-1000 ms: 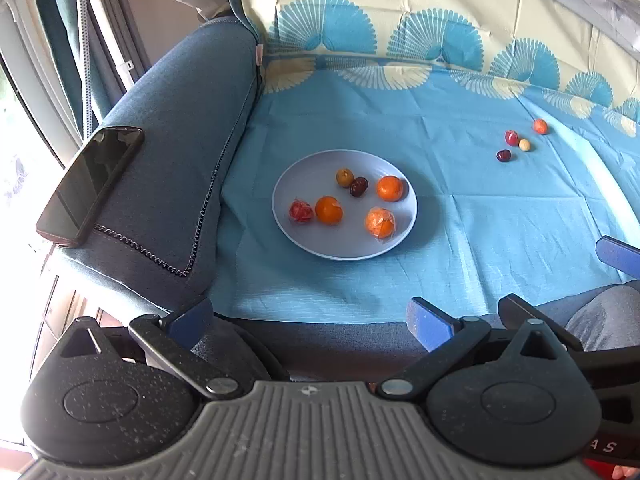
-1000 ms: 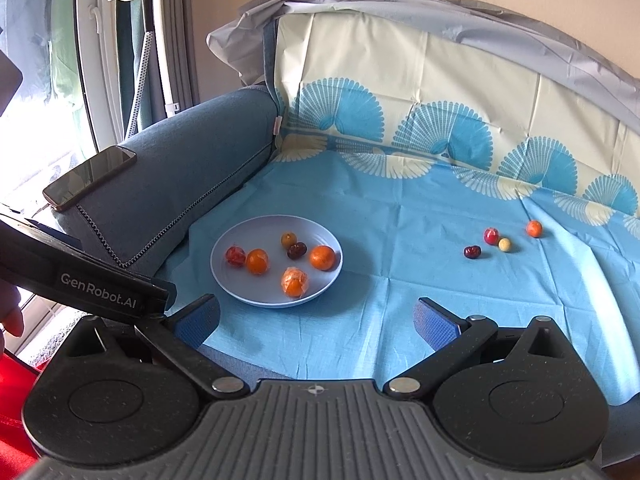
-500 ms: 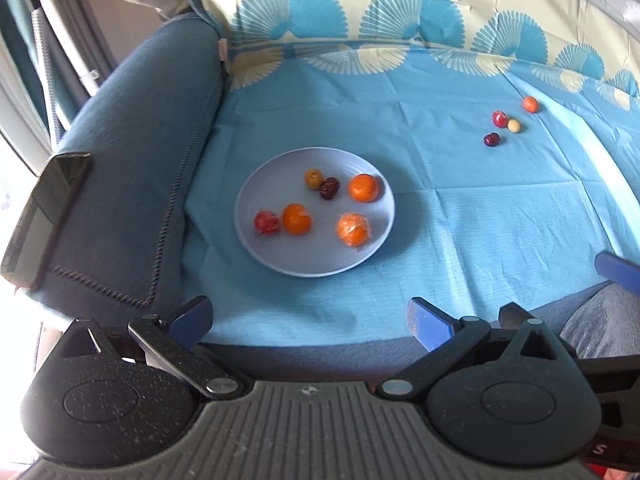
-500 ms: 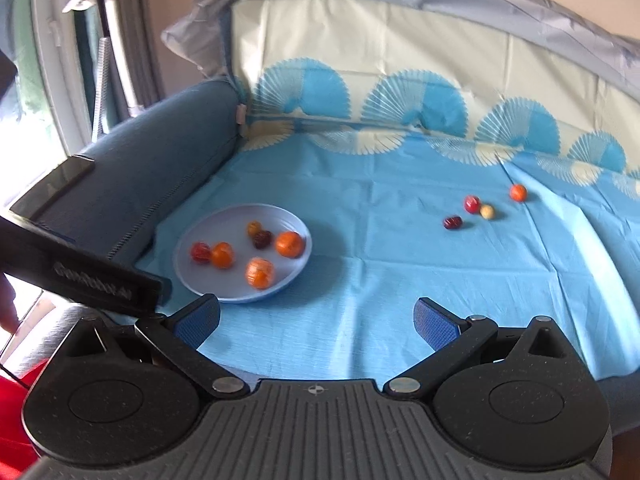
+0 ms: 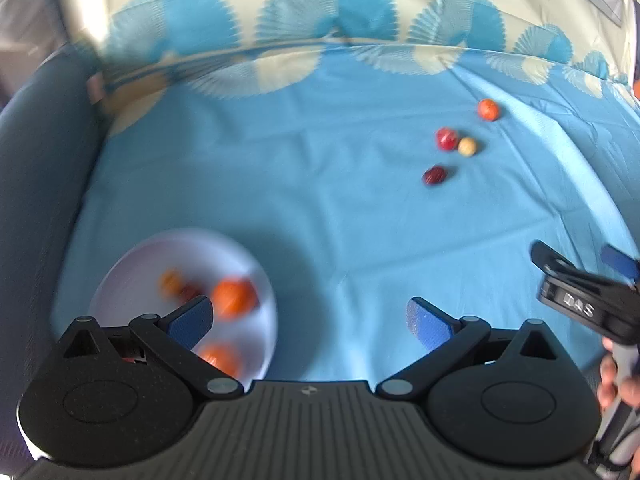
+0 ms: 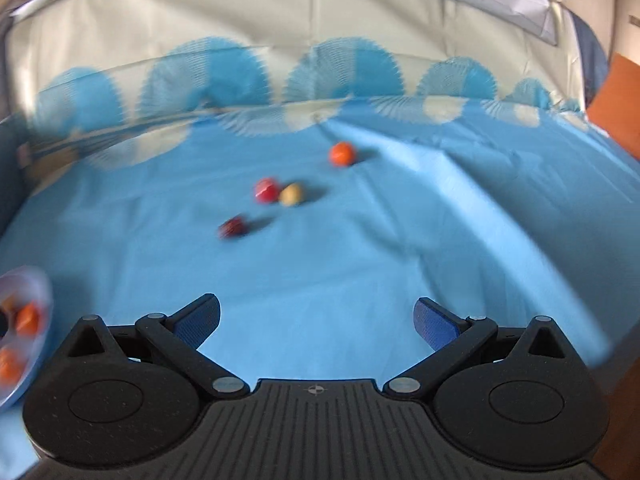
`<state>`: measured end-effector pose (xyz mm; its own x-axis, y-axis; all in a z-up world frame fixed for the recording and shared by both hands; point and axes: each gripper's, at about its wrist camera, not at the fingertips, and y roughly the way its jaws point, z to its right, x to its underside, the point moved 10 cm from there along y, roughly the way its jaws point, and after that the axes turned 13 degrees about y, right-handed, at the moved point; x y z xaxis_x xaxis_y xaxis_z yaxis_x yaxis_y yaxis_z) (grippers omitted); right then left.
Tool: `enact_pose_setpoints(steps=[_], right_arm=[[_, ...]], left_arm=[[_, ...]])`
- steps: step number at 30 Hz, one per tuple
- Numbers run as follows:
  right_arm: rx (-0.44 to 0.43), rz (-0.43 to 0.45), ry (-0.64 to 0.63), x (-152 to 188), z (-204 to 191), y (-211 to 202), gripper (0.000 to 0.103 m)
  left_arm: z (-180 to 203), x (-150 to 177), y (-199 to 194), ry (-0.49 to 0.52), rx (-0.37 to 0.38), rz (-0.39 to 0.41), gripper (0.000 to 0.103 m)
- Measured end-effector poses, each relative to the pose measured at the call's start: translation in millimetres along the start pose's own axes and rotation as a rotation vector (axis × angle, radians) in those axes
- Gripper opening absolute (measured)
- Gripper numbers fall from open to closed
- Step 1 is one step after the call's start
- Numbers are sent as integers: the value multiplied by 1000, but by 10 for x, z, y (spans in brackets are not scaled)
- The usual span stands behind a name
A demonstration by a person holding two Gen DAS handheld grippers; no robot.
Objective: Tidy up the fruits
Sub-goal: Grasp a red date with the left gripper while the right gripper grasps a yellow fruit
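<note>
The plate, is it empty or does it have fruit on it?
Not empty. The plate has blurry orange fruits on it; the exact count cannot be told.

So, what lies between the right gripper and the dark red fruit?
Only bare blue cloth lies between the open right gripper and the dark red fruit, in the right wrist view.

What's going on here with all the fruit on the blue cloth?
A person holds a gripper in each hand, sorting fruit onto a plate. Several pieces already sit on it. Four small fruits lie loose on the blue cloth. Left gripper and right gripper are both empty, jaws wide apart.
</note>
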<state>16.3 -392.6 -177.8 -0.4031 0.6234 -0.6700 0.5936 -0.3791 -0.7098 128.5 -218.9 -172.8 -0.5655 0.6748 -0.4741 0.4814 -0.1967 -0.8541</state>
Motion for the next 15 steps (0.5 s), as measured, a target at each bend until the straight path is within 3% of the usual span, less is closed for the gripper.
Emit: enact_pose_setpoints(steps=[4,8,15], right_arm=[[9,-27,-22,-315,107,748,102],[-55,-75,-34,-505,19,1382,102],[-128,-54,-141,-588,-241,2026,102]], left_arm=[[308,-480,552,84,17,26,103],[585,-816,1133,169,58,23,103],[813,-1225,1825,251,92,32,103]])
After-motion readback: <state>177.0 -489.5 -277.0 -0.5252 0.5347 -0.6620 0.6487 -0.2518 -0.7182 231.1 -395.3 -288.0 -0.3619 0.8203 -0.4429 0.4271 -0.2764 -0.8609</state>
